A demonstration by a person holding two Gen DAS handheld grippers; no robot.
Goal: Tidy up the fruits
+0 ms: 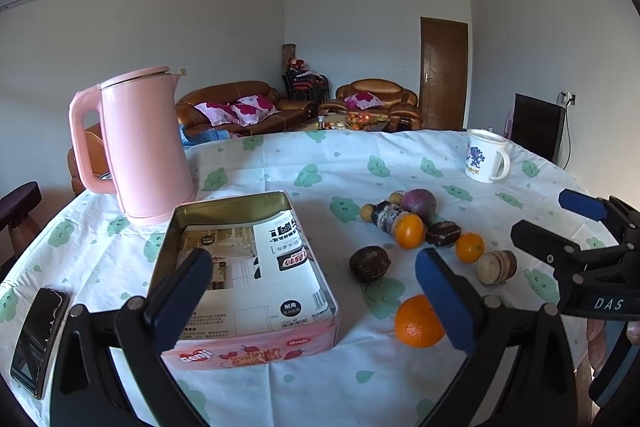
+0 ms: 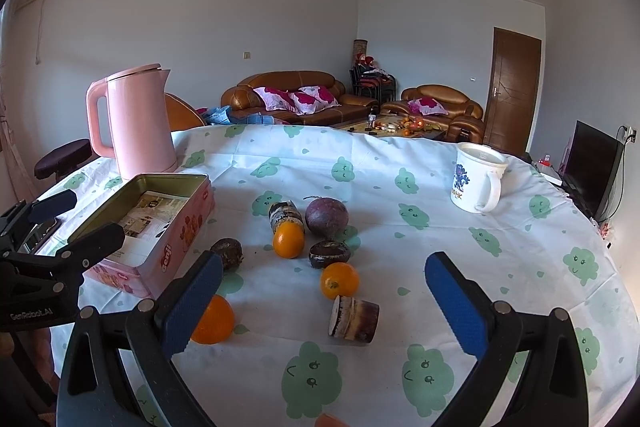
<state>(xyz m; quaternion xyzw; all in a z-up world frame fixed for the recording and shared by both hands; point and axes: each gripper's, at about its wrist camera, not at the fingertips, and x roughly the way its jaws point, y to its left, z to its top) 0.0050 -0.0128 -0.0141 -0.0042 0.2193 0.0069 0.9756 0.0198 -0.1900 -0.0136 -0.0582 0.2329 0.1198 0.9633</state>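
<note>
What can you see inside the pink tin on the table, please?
The open pink tin holds only printed paper lining its bottom; no fruit is in it yet. Whatever lies beneath the paper is covered, and the left gripper's finger hides one corner.

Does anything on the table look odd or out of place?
Yes. The fruits lie loose on the tablecloth, not in the open tin: three oranges, dark passion fruits, cut sugarcane pieces. The tin holds only printed paper.
</note>
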